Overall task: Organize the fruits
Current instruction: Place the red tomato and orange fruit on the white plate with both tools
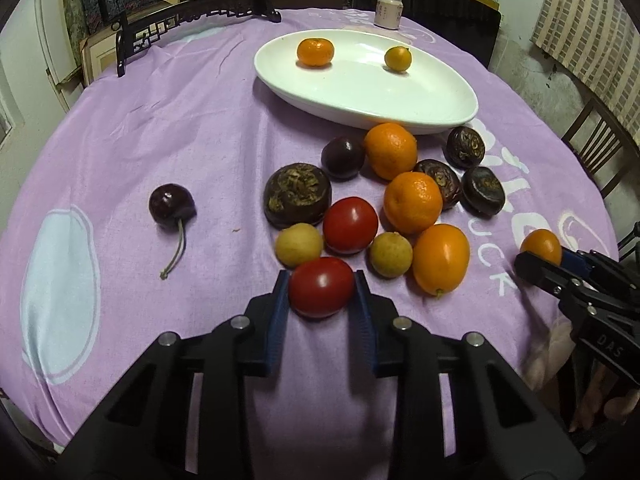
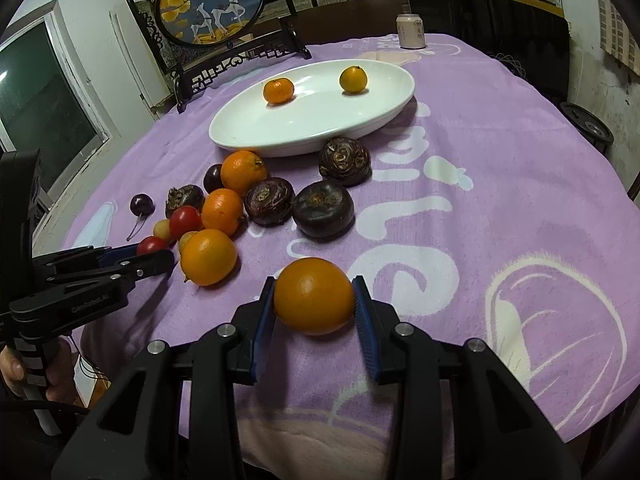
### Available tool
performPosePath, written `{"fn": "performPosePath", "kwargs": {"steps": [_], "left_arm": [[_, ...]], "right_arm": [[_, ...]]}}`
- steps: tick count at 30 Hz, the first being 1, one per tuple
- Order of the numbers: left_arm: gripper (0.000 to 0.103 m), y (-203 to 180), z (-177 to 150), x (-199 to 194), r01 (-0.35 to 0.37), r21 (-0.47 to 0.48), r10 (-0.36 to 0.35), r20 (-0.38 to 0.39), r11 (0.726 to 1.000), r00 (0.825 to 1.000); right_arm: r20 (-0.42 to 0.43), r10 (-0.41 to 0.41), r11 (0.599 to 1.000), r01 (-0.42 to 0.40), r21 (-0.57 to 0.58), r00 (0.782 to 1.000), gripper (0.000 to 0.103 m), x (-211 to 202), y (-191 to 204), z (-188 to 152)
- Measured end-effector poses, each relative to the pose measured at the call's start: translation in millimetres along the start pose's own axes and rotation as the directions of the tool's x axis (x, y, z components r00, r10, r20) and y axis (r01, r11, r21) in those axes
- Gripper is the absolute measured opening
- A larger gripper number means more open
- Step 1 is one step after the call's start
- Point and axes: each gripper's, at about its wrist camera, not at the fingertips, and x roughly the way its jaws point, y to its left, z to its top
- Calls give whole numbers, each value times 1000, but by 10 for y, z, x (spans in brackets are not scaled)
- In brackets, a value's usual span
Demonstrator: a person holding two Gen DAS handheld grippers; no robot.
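Fruit count on the oval white ceramic dish (image 1: pixel 440 108): just two, a small orange mandarin (image 1: pixel 315 52) and a yellow-orange kumquat (image 1: pixel 397 58), so sorting is barely begun. Short of the dish's near rim, the left gripper (image 1: pixel 321 289) pinches a glossy red cherry tomato (image 1: pixel 321 287) while the right gripper (image 2: pixel 314 298) clamps a round orange kumquat (image 2: pixel 314 295). Roughly a dozen pieces wait on the purple tablecloth (image 1: pixel 180 120) below the dish, a dark stemmed cherry (image 1: pixel 172 205) apart.

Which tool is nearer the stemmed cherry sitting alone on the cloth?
Left. The left tool is shut on a red tomato, just right of the cherry. The right tool, holding an orange fruit, sits beyond the whole fruit cluster.
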Motion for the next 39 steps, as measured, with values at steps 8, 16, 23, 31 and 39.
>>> {"fn": "performPosePath", "kwargs": {"steps": [8, 16, 23, 31, 39], "left_arm": [[32, 87, 67, -191, 36, -13, -36, 29, 999, 999], [32, 183, 1037, -159, 19, 29, -21, 78, 999, 997], [32, -101, 2220, 692, 16, 10, -16, -3, 1000, 1000], [32, -388, 2612, 1290, 43, 22, -41, -61, 999, 997], [63, -362, 2714, 1299, 7, -12, -8, -45, 1000, 999]], "right_arm": [[4, 11, 1000, -11, 11, 1000, 38, 7, -15, 86], [31, -10, 997, 12, -70, 999, 38, 141, 8, 826], [-11, -137, 989, 136, -57, 991, 38, 987, -291, 1836], [-40, -124, 992, 122, -34, 992, 38, 1307, -528, 1943], [-1, -123, 992, 123, -42, 992, 56, 1218, -497, 1999]]}}
